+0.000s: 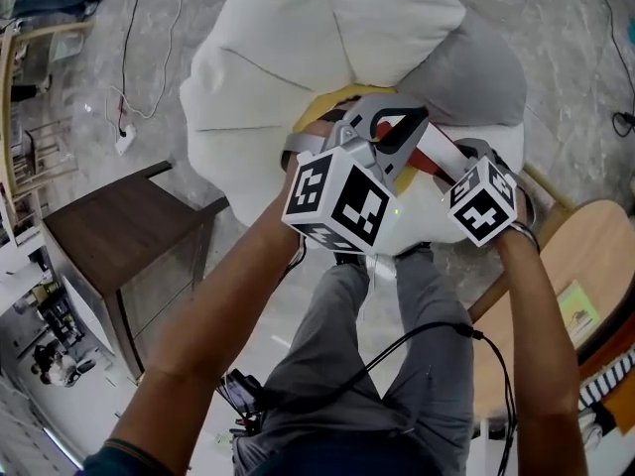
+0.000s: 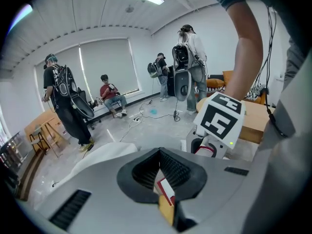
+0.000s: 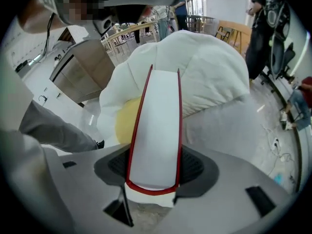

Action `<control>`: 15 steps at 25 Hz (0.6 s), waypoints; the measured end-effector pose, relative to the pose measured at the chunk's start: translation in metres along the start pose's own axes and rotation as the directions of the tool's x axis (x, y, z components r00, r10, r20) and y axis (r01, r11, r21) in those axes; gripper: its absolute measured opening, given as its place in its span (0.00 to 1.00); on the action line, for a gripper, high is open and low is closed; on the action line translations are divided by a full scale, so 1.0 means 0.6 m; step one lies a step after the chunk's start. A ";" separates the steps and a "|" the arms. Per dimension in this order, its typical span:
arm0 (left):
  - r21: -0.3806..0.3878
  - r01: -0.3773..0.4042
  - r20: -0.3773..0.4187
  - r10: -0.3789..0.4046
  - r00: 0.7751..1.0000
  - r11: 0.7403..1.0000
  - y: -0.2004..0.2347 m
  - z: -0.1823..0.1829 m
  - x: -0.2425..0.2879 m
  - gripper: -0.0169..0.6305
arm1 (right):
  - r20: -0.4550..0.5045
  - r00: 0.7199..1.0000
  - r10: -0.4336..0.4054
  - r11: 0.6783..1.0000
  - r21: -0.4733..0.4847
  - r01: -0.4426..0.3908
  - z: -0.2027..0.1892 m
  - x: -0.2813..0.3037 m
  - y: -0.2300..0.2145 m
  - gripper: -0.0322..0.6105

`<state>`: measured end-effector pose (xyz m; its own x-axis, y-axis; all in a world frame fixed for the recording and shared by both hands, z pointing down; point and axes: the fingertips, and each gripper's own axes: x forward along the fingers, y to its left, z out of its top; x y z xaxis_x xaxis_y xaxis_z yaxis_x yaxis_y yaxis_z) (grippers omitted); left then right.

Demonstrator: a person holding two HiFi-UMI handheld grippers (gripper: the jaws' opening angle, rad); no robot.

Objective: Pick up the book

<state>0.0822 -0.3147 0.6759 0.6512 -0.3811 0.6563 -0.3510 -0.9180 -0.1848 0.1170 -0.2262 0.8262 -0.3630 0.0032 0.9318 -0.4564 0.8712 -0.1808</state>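
1. The book (image 3: 155, 130), white pages framed by a red cover, stands on edge between the fingers (image 3: 193, 165) of the right gripper (image 3: 155, 165). Both covers lie flat against the pads, so these fingers grasp it across its thickness.
2. The left gripper (image 2: 162, 179) has its fingers (image 2: 181, 172) clenched on a thin edge, seemingly of the same book. Red, white and yellow show in the slit.
3. The book is over a white beanbag (image 1: 327, 38) with a grey part (image 1: 476, 77). Whether its far end touches the beanbag I cannot tell. A yellow patch (image 3: 127, 123) shows just beside it.
4. In the head view the two grippers sit close together above the person's grey trousers (image 1: 397, 365).
5. A dark wooden cabinet (image 1: 119, 226) stands on the left and a light round table (image 1: 595, 256) on the right.
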 end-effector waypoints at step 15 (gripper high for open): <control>0.013 -0.078 0.041 0.077 0.996 0.997 0.036 0.083 -0.246 0.03 | 0.086 0.976 -0.202 0.973 -0.100 0.210 0.142 -0.252 0.097 0.45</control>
<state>0.0121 -0.2835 0.5386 0.6492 -0.4552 0.6094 -0.3920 -0.8868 -0.2449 0.0763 -0.2179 0.6481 -0.3317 -0.2154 0.9185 -0.4394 0.8968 0.0516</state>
